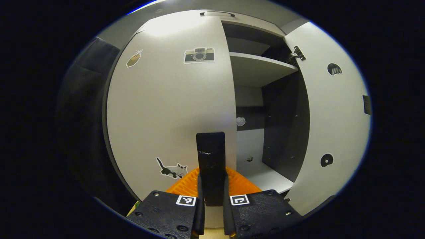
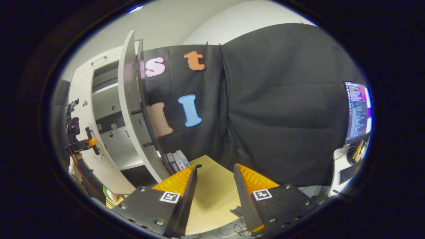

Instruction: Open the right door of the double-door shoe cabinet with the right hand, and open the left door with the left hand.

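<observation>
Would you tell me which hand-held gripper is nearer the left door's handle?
Left. The left hand-held gripper is shut on the left door's handle. The right hand-held gripper is open, away from the cabinet, past the open right door.

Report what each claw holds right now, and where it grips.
Left claw is shut on the left door's handle, at its lower end. Right claw is open, holding nothing.

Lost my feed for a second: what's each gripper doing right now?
Left gripper: closed on the left door's handle; that door not yet open.
Right gripper: open, holding nothing; right door swung open.
</observation>
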